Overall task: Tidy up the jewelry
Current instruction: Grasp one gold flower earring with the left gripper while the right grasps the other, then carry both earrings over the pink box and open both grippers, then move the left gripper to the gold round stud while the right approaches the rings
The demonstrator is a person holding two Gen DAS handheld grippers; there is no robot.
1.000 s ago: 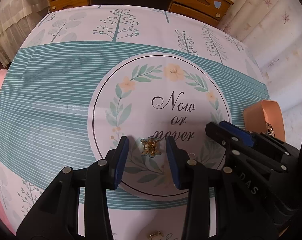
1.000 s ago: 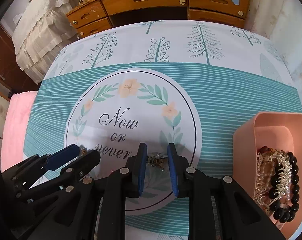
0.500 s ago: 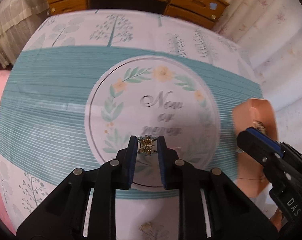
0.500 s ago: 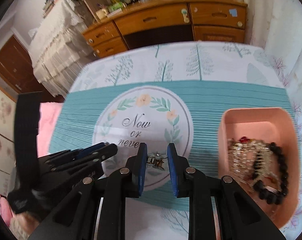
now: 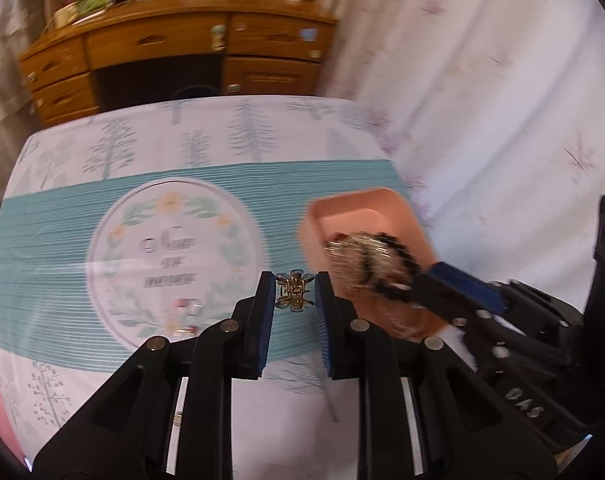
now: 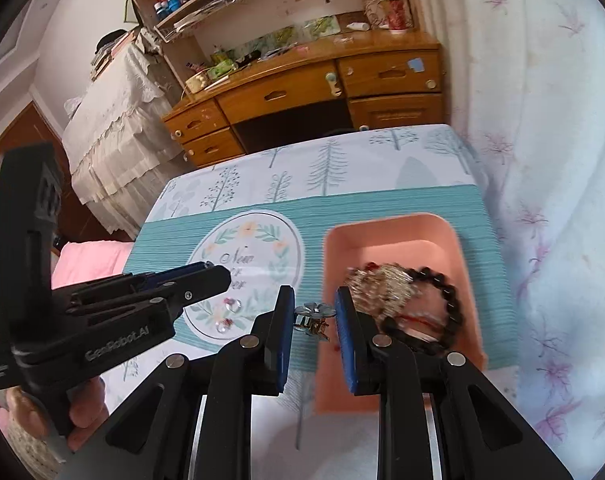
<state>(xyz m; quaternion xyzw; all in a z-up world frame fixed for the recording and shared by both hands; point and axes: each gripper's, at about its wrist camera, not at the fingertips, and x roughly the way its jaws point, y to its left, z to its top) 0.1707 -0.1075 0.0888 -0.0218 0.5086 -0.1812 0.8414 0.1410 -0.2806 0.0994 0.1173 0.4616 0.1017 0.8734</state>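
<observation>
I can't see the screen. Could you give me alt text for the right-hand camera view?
The right tool, two black fingers with blue pads, pinches a small gold hair claw with a pale blue flower above the near edge of a pink plastic tray that holds a black bead bracelet. The left tool reaches in from the left over a teal striped tablecloth.

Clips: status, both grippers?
Left gripper shut on gold clip. Right gripper shut on flower clip, at pink tray edge. Nothing blocking.
</observation>
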